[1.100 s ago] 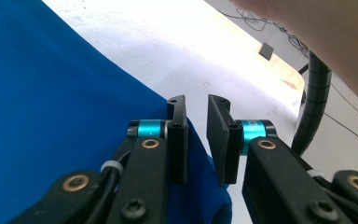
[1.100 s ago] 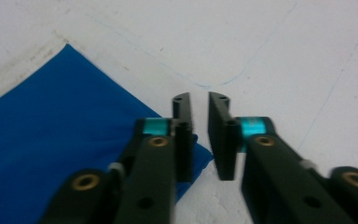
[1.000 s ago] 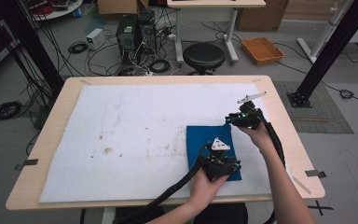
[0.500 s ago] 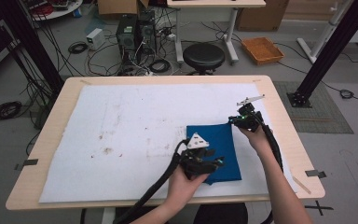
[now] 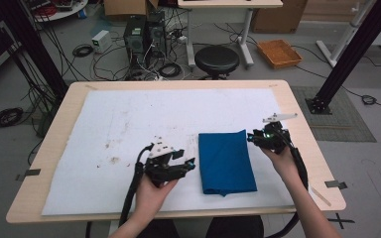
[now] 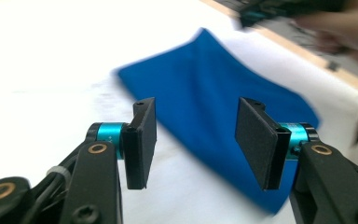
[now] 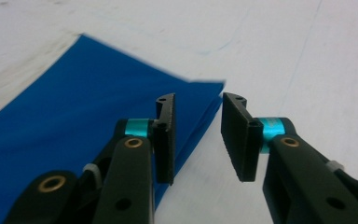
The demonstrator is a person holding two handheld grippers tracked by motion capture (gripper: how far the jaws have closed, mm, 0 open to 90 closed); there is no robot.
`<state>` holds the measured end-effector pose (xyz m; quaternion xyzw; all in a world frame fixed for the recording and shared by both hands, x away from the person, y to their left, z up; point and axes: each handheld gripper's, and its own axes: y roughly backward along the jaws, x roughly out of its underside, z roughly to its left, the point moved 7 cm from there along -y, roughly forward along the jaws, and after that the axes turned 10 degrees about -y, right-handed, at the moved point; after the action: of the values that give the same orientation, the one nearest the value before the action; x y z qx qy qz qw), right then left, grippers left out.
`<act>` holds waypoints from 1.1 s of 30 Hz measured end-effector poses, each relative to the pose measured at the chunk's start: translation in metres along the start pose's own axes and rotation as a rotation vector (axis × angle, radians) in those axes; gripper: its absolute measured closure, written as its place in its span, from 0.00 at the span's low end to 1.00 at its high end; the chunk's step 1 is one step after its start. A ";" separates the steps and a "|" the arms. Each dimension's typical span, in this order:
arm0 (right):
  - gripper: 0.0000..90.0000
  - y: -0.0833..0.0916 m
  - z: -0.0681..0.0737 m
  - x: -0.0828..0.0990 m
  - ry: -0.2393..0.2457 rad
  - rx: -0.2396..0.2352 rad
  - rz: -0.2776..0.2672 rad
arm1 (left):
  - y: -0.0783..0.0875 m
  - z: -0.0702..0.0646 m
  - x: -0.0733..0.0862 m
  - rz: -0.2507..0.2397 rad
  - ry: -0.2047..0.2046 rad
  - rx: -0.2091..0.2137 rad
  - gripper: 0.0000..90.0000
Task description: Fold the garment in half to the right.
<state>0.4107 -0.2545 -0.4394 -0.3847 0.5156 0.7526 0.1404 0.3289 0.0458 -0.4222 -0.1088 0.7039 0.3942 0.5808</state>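
Two hand-held grippers flank a folded blue cloth [image 5: 226, 162] on a white-covered counter [image 5: 129, 119], low and right of centre in the high view. Nearest the camera, at lower centre, the left gripper [image 5: 188, 164] hangs just beside the cloth's left edge, its fingers [image 6: 142, 140] apart with nothing between them; they have just been opening. In the left gripper view the cloth lies beyond the gap, flat on the white sheet and running toward the right of the frame. Farther up, at the right of the high view, the right gripper [image 5: 250, 137] points at the cloth's upper right corner. Its fingers [image 7: 235, 133] are also apart and have just been opening; the right gripper view shows that corner just behind the left finger and free of both pads, with several layers stacked at the edge.

The cloth looks light, soft and limp, likely to sag and unfold if lifted from the middle. Best hold, by this reading, is a pinch at a corner or along the layered edge, catching every layer at once; a grip on the top layer alone would probably peel the fold open.
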 end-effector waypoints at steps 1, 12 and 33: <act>0.71 0.006 0.003 0.006 -0.009 -0.006 -0.003 | 0.008 0.008 0.002 -0.005 -0.003 -0.024 0.53; 0.70 0.046 0.039 0.097 -0.147 -0.143 0.034 | 0.048 0.058 0.024 -0.040 0.047 -0.157 0.49; 1.00 0.052 0.029 0.118 -0.128 -0.114 0.071 | 0.059 0.066 0.029 -0.043 0.068 -0.168 0.49</act>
<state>0.2885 -0.2730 -0.4848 -0.3245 0.4753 0.8083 0.1241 0.3324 0.1383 -0.4239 -0.1855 0.6852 0.4355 0.5535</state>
